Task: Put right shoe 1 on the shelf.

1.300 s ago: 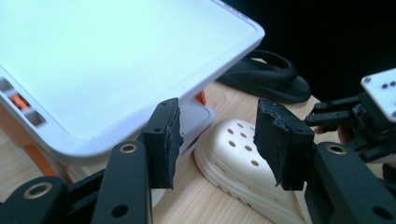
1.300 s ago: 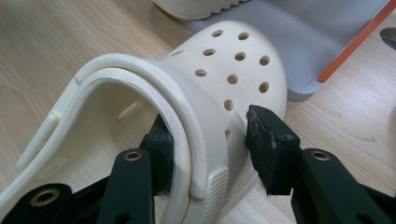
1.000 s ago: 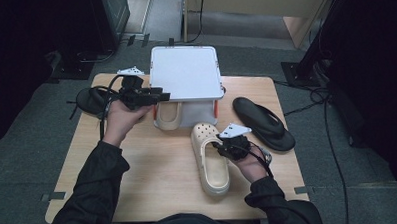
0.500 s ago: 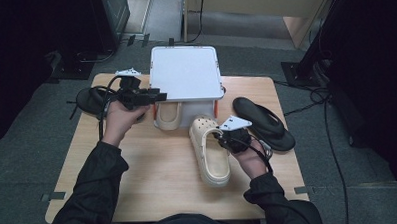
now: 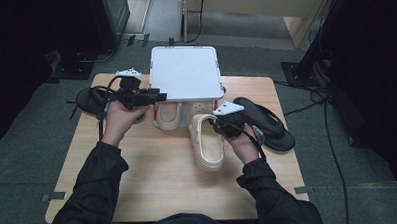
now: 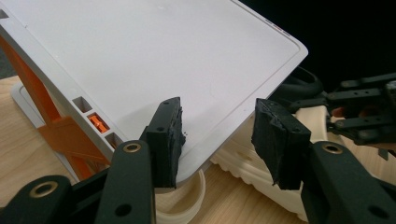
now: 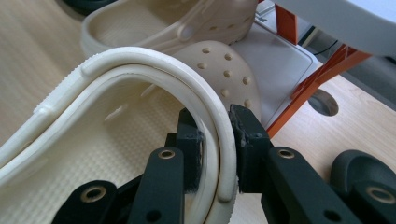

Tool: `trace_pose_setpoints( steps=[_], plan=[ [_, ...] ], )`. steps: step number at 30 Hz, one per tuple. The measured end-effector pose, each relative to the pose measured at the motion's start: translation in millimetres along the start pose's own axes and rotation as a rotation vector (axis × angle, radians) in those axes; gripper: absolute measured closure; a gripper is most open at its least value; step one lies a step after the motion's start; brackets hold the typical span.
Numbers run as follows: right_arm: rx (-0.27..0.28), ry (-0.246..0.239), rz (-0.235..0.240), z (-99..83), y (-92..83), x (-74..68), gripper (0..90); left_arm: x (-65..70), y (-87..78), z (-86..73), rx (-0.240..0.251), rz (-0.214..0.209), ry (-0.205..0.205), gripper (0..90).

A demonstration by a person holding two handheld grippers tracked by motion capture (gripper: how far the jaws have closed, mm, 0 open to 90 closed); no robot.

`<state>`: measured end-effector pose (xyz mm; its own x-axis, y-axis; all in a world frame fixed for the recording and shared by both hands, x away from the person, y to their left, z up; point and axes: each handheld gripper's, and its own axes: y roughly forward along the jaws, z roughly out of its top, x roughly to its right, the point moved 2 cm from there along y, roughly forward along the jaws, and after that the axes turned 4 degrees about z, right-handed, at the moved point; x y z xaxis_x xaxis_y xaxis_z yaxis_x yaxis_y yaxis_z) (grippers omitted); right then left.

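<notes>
A cream clog (image 5: 207,141) lies on the wooden table (image 5: 154,183), toe toward the white two-level rack (image 5: 185,72). My right gripper (image 5: 219,127) is shut on its side rim; its jaws have just been closing, and in the right gripper view the pads (image 7: 247,140) pinch that rim (image 7: 212,107) of the clog (image 7: 93,140). A second cream clog (image 5: 167,114) sits under the rack's top plate. My left gripper (image 5: 158,97) is open at the plate's front left corner, and the plate's (image 6: 140,56) corner lies between the jaws of my left gripper (image 6: 217,126).
One black sandal (image 5: 88,100) lies left of the rack behind the left hand, another (image 5: 267,122) to the right of the held clog. The rack has orange legs (image 7: 303,84) and a white base plate (image 7: 275,60). Cables trail from both grippers.
The right gripper has pushed the cream clog away from the person, toward the rack, so its toe now meets the rack's front. The left hand has stayed at the plate's corner.
</notes>
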<state>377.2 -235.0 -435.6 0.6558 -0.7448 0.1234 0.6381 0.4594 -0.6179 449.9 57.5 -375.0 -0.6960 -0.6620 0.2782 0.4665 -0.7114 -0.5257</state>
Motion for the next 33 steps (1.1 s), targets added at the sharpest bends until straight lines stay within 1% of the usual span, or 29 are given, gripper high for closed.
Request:
trace_pose_setpoints(
  steps=[5, 7, 9, 11, 13, 18, 20, 23, 24, 28, 29, 33],
  plan=[
    [-0.003, 0.009, -0.021, 3.6, 16.4, 4.3, 74.3, 0.1, -0.1, 0.0, -0.002, 0.002, 0.006, 52.6],
    [-0.006, 0.004, -0.026, 3.0, 21.8, 4.9, 73.7, 0.2, 0.0, -0.1, -0.001, 0.002, 0.006, 52.7],
    [-0.024, 0.013, -0.026, 0.6, 27.4, 4.0, 72.8, 0.2, -0.1, -0.1, -0.002, 0.002, 0.007, 52.7],
    [-0.024, 0.015, -0.017, -1.9, 30.4, 3.3, 71.3, 0.2, -0.1, -0.3, 0.0, 0.002, 0.005, 52.7],
    [-0.014, 0.005, -0.033, -4.1, 31.2, 1.5, 70.6, 0.1, -0.2, -0.4, 0.0, 0.002, 0.007, 52.7],
    [-0.012, 0.04, 0.008, -4.9, 30.2, 1.0, 65.1, 1.1, 0.2, -0.6, 0.004, 0.011, 0.012, 53.0],
    [-0.014, 0.039, 0.015, -4.9, 28.7, 0.4, 64.1, 1.2, 0.1, -0.6, 0.002, 0.012, 0.015, 53.1],
    [-0.005, 0.063, 0.032, -4.0, 24.3, 2.0, 59.1, 1.3, 0.1, -0.7, 0.002, 0.013, 0.016, 53.3],
    [-0.006, 0.073, 0.036, -3.8, 22.2, 2.2, 58.6, 1.4, 0.1, -0.7, 0.002, 0.014, 0.017, 53.3],
    [0.004, 0.077, 0.054, -3.8, 12.0, 1.1, 58.3, 1.3, 0.0, -0.8, 0.003, 0.017, 0.018, 53.7],
    [0.012, 0.075, 0.056, -3.9, 9.3, 1.0, 59.7, 1.3, 0.0, -0.8, 0.003, 0.017, 0.018, 53.8],
    [0.014, 0.086, 0.083, -5.6, -1.5, -0.4, 62.7, 1.7, 0.2, -0.7, 0.004, 0.021, 0.023, 54.2]
  ],
)
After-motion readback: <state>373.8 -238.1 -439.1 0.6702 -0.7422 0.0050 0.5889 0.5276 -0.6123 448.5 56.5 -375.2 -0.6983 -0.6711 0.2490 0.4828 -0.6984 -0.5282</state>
